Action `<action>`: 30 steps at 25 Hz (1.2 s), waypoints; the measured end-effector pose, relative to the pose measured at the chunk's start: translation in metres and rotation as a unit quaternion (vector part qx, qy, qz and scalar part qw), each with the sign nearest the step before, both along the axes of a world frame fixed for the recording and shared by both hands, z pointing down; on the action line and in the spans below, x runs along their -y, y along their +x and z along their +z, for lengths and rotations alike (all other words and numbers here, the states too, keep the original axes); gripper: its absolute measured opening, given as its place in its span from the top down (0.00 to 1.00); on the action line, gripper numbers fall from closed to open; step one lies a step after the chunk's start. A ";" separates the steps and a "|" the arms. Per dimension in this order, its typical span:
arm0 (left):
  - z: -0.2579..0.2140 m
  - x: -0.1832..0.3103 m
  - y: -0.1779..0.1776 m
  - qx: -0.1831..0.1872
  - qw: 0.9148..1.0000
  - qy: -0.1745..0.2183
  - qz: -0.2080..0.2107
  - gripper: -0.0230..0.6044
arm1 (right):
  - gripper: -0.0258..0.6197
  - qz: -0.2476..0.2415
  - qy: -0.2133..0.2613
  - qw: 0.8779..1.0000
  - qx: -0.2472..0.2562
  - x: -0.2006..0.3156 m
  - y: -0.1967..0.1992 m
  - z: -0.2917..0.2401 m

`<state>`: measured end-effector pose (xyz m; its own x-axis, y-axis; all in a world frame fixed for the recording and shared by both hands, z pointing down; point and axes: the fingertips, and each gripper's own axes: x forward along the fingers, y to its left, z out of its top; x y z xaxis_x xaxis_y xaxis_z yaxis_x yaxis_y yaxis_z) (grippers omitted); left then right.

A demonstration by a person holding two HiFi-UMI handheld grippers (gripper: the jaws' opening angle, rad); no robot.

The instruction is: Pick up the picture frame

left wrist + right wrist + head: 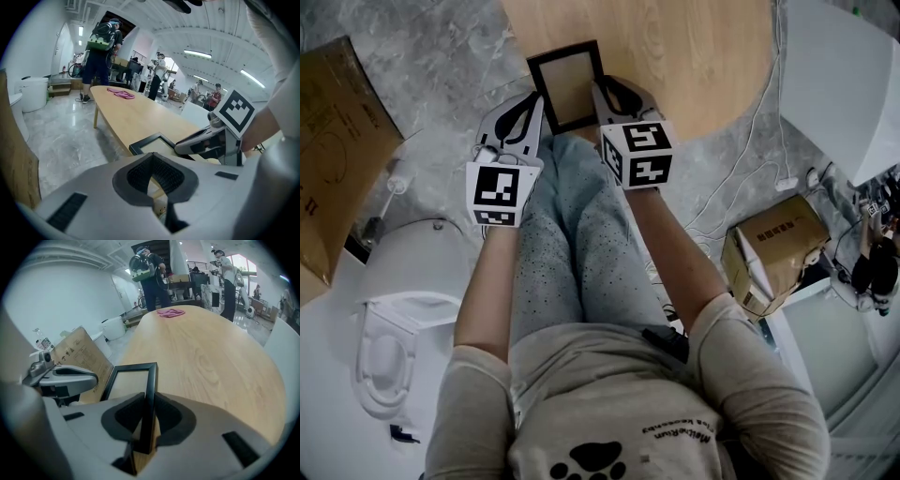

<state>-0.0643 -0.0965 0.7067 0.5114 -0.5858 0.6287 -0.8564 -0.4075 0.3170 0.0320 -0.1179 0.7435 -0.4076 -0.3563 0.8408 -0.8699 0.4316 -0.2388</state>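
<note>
A black picture frame [567,84] with a pale panel sits at the near edge of the wooden table [694,56]. My right gripper [602,101] is at its right side. In the right gripper view that side rail [149,399] stands between the two dark pads, which press on it. My left gripper [534,111] is beside the frame's left side, jaws shut with nothing between them. In the left gripper view the frame [157,142] lies just ahead of the closed jaws, and the right gripper [206,140] reaches in from the right.
A flat cardboard box [337,141] leans at the left and a smaller carton [773,248] sits on the floor at the right. White cables [741,169] run across the grey floor. A pink item [171,312] lies far down the table. People stand in the background.
</note>
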 end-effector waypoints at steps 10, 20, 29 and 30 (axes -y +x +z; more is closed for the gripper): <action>0.013 -0.013 -0.030 -0.004 1.000 -0.027 -0.010 0.95 | 0.85 -0.011 -0.003 1.000 0.000 -0.009 -0.030 0.000; 0.028 -0.021 -0.038 -0.083 0.993 -0.075 -0.032 0.66 | 0.85 -0.012 -0.002 1.000 0.000 -0.015 -0.047 0.000; 0.053 -0.021 -0.032 -0.209 0.961 -0.161 -0.077 0.58 | 0.85 -0.011 -0.010 1.000 0.004 -0.016 -0.050 -0.001; 0.054 -0.021 -0.028 -0.222 0.958 -0.168 -0.072 0.58 | 0.85 -0.012 -0.011 1.000 0.007 -0.016 -0.049 -0.001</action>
